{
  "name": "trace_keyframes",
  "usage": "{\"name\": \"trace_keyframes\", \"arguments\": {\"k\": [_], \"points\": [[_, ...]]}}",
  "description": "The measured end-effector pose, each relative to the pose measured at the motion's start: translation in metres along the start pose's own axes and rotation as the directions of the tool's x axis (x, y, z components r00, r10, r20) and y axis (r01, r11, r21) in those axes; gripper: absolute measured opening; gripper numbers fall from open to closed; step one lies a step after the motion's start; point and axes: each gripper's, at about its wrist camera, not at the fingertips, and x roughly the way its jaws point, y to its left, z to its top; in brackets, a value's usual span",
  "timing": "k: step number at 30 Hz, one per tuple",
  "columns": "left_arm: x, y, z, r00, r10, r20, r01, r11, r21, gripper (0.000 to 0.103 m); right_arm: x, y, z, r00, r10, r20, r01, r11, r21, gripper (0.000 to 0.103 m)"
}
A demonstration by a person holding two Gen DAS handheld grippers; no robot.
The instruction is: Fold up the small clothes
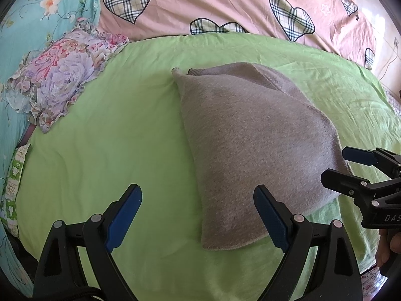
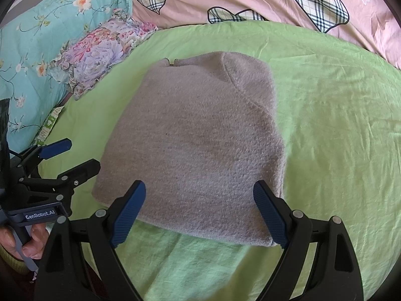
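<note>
A grey knitted garment (image 1: 253, 140) lies folded flat on the green sheet (image 1: 105, 130); it also shows in the right wrist view (image 2: 198, 143). My left gripper (image 1: 198, 215) is open and empty, above the garment's near left corner. My right gripper (image 2: 200, 210) is open and empty, its blue pads either side of the garment's near edge. The right gripper also shows at the right edge of the left wrist view (image 1: 351, 165), and the left gripper at the left of the right wrist view (image 2: 72, 155), both open.
A floral ruffled cloth (image 1: 57, 80) lies at the left of the sheet beside a turquoise floral quilt (image 1: 32, 12). A pink quilt with plaid hearts (image 1: 225, 2) lies behind. The green sheet extends to the right (image 2: 338, 125).
</note>
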Motion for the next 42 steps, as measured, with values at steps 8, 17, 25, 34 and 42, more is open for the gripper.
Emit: {"name": "trace_keyframes", "arguments": {"k": [8,17,25,34,42], "points": [[0.0,0.0,0.001,1.0,0.002,0.001,-0.002,1.0,0.003,0.091,0.0,-0.001,0.0,1.0,0.003,-0.001,-0.003,1.0,0.004,0.088],[0.001,-0.001,0.002,1.0,0.001,-0.001,-0.001,1.0,0.003,0.091,0.001,-0.002,0.001,1.0,0.004,-0.001,-0.004,1.0,0.005,0.088],[0.004,-0.003,0.006,1.0,0.002,0.001,-0.002,1.0,0.007,0.091,0.001,-0.005,0.004,1.0,0.003,0.002,-0.003,1.0,0.008,0.088],[0.003,-0.002,0.014,0.999,0.024,0.029,-0.024,1.0,0.004,0.091,0.003,-0.009,0.01,1.0,-0.003,0.0,0.003,1.0,0.009,0.088],[0.004,0.004,0.021,0.999,0.028,0.03,-0.027,1.0,-0.014,0.091,0.002,-0.009,0.019,1.0,-0.006,0.016,0.006,1.0,0.002,0.088]]}}
